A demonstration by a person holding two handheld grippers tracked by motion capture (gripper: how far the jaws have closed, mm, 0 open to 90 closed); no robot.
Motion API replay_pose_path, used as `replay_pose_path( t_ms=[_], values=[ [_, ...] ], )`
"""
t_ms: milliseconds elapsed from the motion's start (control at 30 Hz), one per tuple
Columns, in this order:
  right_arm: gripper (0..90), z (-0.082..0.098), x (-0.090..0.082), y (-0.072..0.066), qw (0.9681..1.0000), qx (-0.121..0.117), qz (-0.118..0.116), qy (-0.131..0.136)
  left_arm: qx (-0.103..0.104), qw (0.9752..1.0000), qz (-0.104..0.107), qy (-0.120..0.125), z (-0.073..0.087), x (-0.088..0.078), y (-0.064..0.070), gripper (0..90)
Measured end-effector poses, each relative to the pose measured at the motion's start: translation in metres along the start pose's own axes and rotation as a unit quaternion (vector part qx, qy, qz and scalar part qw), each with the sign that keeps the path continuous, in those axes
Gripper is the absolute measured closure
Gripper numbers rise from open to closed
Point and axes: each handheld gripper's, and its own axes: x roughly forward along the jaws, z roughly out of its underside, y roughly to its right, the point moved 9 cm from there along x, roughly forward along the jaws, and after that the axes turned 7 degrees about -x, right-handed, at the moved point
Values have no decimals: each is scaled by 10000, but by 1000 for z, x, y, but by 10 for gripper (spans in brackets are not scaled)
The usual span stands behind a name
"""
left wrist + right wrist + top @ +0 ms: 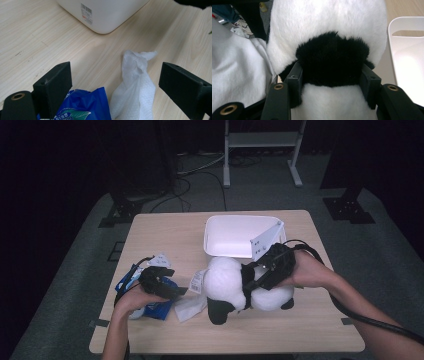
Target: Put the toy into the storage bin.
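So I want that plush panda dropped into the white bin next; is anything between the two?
Nothing visible: the right gripper grips the panda just in front of the open white bin, with no object between them.

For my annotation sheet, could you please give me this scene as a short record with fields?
surface: light wooden table
held thing: black-and-white plush panda, gripped on a black furry part
right gripper: shut on the panda, jaws pressing into the fur on both sides
left gripper: open, jaws either side of a crumpled white wipe, not touching it
under left gripper: blue wipes packet
container: white plastic bin, behind the panda, with nothing visible inside
bin label: barcode sticker on its side wall
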Motion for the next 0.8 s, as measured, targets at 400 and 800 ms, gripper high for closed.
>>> replay_pose_path(
  t_ms=[400,800],
  values=[
    [473,-15,-18,7,10000,-29,37,-44,-56,10000,14,67,-1,-1,0,96],
    [469,-27,-34,20,9999,-60,138,-48,-67,9999,69,46,0,0,0,88]
  ],
)
